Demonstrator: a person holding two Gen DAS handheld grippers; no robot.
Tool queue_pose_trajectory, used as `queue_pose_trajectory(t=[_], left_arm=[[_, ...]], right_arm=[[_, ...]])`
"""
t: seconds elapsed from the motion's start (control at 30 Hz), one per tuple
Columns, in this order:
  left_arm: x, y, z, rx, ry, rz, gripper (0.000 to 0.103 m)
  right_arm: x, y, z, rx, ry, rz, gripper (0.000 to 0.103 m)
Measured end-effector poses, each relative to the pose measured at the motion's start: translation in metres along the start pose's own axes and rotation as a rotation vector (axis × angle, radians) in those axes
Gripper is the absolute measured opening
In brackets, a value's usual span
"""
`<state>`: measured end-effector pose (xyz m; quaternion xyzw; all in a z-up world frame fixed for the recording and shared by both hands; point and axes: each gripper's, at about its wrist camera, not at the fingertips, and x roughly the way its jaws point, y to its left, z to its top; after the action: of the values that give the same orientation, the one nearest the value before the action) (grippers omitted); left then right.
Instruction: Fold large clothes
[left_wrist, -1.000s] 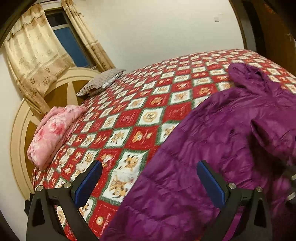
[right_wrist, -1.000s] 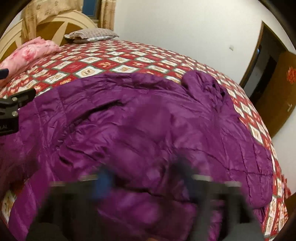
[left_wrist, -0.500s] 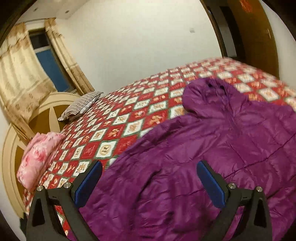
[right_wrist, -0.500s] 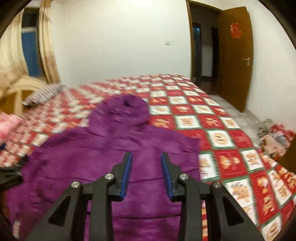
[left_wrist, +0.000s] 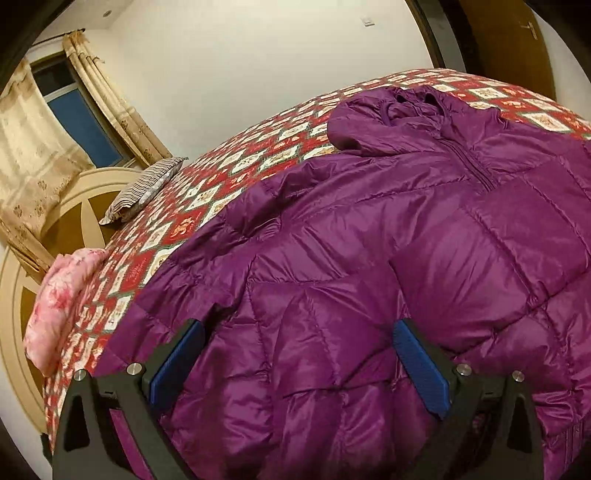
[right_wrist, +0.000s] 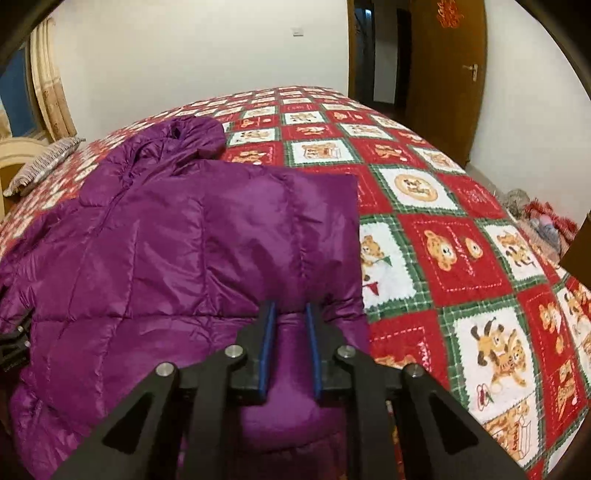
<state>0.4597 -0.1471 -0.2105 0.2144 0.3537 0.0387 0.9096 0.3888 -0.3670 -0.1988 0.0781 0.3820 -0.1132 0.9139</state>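
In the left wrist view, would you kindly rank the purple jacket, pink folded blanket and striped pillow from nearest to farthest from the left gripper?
From the left gripper:
1. Purple jacket, directly under the open fingers.
2. Pink folded blanket, left bed edge.
3. Striped pillow, farther up-left by the headboard.

Jacket on bed (pillow behind).

The left wrist camera sat low and close over the purple puffer jacket, looking forward between its blue-padded fingers and tilted down, toward the headboard, curtained window and striped pillow. The right wrist camera looked down along its own fingers from the jacket's other side, facing the bed's far edge and the wooden door. Both views shared the jacket, its hood, the patchwork bedspread and the pillow.
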Motion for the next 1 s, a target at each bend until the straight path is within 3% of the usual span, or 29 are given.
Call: queue_pose_trajectory(t=[0.17,0.23,0.3,0.37,0.53,0.67,1.0], left_arm=[[-0.005,0.003,0.005,0.000,0.020,0.005,0.102],[-0.025,0.021,0.009,-0.056,-0.006,-0.004,0.102],[-0.045,0.033,0.011,-0.101,-0.066,-0.039,0.102],[-0.052,0.032,0.012,-0.102,-0.078,-0.070,0.102],[-0.018,0.000,-0.007,-0.029,0.047,-0.080,0.102],[-0.011,0.006,-0.010,-0.077,0.057,-0.127,0.102],[-0.004,0.011,-0.014,-0.136,0.060,-0.175,0.102]], right_arm=[[0.003,0.001,0.001,-0.007,0.005,-0.006,0.018],[-0.005,0.004,0.005,-0.039,0.025,-0.031,0.019],[-0.031,0.006,0.009,-0.028,-0.020,-0.049,0.029],[-0.056,0.018,0.011,-0.030,-0.071,-0.032,0.048],[-0.060,0.066,-0.001,-0.104,-0.035,0.081,0.048],[-0.029,0.080,-0.023,-0.147,0.027,0.063,0.048],[-0.021,0.083,-0.030,-0.152,0.006,0.039,0.048]])
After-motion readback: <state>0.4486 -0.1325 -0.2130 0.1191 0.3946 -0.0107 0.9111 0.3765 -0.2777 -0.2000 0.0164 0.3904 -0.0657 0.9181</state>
